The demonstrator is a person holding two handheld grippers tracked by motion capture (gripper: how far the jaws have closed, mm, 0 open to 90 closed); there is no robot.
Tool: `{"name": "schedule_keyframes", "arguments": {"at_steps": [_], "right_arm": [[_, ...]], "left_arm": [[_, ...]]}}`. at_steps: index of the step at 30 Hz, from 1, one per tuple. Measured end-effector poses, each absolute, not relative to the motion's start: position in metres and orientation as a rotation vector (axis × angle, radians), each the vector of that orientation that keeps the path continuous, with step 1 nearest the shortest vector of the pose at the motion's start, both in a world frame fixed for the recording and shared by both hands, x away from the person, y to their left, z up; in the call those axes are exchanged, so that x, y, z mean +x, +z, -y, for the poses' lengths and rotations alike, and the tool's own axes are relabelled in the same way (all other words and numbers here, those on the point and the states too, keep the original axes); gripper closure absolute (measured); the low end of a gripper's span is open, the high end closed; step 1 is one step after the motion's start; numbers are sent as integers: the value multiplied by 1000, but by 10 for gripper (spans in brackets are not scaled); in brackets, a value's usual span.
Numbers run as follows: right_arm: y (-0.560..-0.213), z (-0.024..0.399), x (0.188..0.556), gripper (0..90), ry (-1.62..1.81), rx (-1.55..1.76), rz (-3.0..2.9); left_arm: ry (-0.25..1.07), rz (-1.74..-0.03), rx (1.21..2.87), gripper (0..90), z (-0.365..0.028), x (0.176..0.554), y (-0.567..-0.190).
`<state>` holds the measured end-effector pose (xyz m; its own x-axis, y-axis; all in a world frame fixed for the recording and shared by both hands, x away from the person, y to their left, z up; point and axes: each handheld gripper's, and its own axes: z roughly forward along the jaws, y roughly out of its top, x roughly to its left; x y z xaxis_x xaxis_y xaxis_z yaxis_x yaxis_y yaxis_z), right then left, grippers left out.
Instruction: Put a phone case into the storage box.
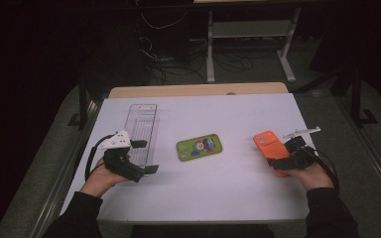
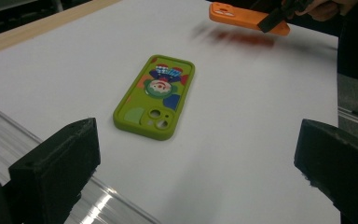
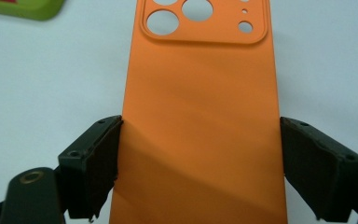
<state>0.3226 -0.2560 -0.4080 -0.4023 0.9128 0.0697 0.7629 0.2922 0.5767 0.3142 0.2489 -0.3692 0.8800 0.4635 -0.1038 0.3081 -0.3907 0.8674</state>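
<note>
An orange phone case (image 1: 267, 144) sits between the jaws of my right gripper (image 1: 279, 161), which is shut across its width. In the right gripper view both pads press the long edges of the orange case (image 3: 200, 93), camera cut-outs pointing away. From the left gripper view the orange case (image 2: 237, 16) hangs a little above the sheet, with a shadow under it. A green phone case (image 1: 199, 147) with a cartoon print lies flat mid-table. My left gripper (image 1: 146, 156) stands open and holds nothing, with the green case (image 2: 154, 98) ahead of it.
A clear plastic tray (image 1: 143, 119) lies at the left, right beside my left gripper. A white sheet (image 1: 228, 188) covers the table, and a wooden edge (image 1: 198, 90) shows at the back. Table legs and cables stand beyond it.
</note>
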Motion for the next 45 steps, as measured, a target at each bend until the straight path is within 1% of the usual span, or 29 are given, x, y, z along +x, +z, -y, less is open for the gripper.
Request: {"name": "schedule_keyframes", "arguments": {"at_steps": [9, 17, 23, 28, 32, 39, 45], "right_arm": [[-391, 249, 334, 154, 859, 1468, -2309], [-380, 238, 350, 154, 894, 1436, -2334], [-377, 225, 361, 153, 880, 1360, -2399], [-374, 212, 367, 153, 873, 1255, -2463], [-374, 201, 372, 153, 883, 1168, -2522], [-364, 179, 373, 153, 959, 1074, -2592], [-361, 161, 365, 153, 996, 918, -2689]], "left_arm": [[185, -530, 2035, 0, -238, 327, -358], [196, -500, 2005, 0, -224, 343, -344], [176, -460, 2032, 0, -211, 357, -343], [121, -409, 2052, 0, -198, 368, -341], [103, -379, 2054, 0, -190, 376, -340], [81, -336, 2052, 0, -180, 377, -343], [70, -280, 2101, 0, -175, 371, -345]]}}
